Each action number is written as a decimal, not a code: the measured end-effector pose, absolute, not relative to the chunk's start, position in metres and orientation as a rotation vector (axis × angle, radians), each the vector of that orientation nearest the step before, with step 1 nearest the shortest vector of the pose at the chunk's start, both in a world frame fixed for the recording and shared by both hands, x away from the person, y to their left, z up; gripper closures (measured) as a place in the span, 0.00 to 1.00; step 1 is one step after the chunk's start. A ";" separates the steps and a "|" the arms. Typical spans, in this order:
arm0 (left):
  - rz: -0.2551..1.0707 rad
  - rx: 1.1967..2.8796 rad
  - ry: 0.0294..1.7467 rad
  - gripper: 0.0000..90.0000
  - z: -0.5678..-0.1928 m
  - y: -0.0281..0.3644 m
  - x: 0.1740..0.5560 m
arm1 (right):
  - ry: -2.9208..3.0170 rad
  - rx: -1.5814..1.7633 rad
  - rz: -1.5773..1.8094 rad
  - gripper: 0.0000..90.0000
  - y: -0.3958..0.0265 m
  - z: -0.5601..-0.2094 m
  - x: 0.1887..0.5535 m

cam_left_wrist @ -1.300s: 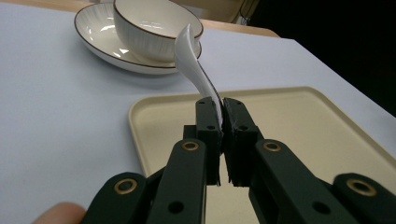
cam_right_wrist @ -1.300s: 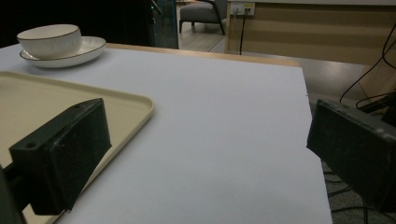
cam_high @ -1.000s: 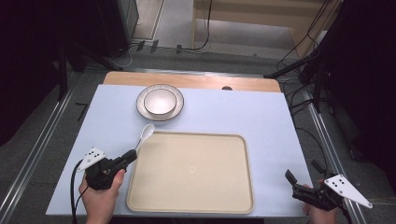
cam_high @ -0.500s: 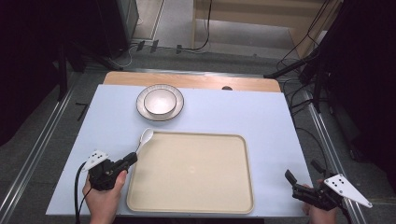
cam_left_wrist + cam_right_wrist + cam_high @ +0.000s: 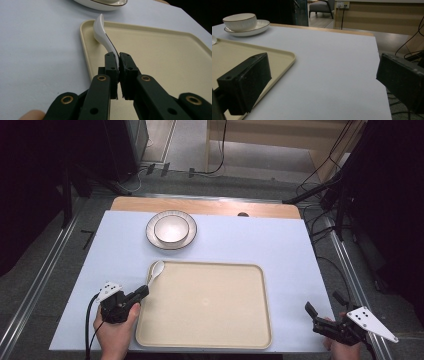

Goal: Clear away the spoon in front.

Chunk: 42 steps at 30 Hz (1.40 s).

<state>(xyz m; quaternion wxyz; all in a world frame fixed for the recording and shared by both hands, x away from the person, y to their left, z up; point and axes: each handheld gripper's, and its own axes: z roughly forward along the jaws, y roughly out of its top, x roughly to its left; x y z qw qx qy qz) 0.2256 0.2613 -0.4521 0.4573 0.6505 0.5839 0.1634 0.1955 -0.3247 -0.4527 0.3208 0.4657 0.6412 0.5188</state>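
Observation:
A white spoon (image 5: 155, 270) (image 5: 103, 37) lies with its bowl over the far-left corner of the beige tray (image 5: 210, 337) (image 5: 175, 52). My left gripper (image 5: 142, 292) (image 5: 118, 55) is shut on the spoon's handle at the tray's left edge. A white bowl (image 5: 171, 229) (image 5: 240, 21) sits on a plate (image 5: 151, 235) (image 5: 259, 26) at the back of the table. My right gripper (image 5: 325, 315) (image 5: 324, 82) stands open at the table's near right corner, with nothing between its jaws.
A pale blue mat (image 5: 260, 245) covers the table, and a wooden strip (image 5: 200, 206) shows along its far edge. Cables and metal rails run on the floor beside the table.
My left gripper has drawn back toward the near edge with the spoon, so the spoon's bowl now rests at the tray's corner. The right gripper has stayed in place.

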 end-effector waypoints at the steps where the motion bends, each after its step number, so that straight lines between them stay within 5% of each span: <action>1: 0.406 1.600 1.444 0.96 -0.453 0.262 0.226 | 1.684 1.224 1.363 0.00 -0.325 -0.453 0.195; 6: 0.342 1.629 1.476 0.95 -0.461 0.262 0.230 | 1.683 1.222 1.366 0.00 -0.325 -0.452 0.195; 13: 0.415 1.700 1.468 0.57 -0.457 0.256 0.233 | 1.684 1.223 1.366 0.00 -0.325 -0.453 0.196; 18: 0.428 1.699 1.461 0.43 -0.455 0.258 0.234 | 1.683 1.224 1.366 0.00 -0.325 -0.453 0.195; 22: 0.445 1.725 1.439 0.16 -0.452 0.261 0.236 | 1.684 1.223 1.365 0.00 -0.325 -0.453 0.196; 27: 0.462 1.740 1.370 0.00 -0.445 0.267 0.235 | 1.688 1.221 1.364 0.00 -0.324 -0.453 0.195; 42: 0.507 1.708 1.299 0.00 -0.434 0.302 0.231 | 1.681 1.223 1.367 0.00 -0.325 -0.452 0.195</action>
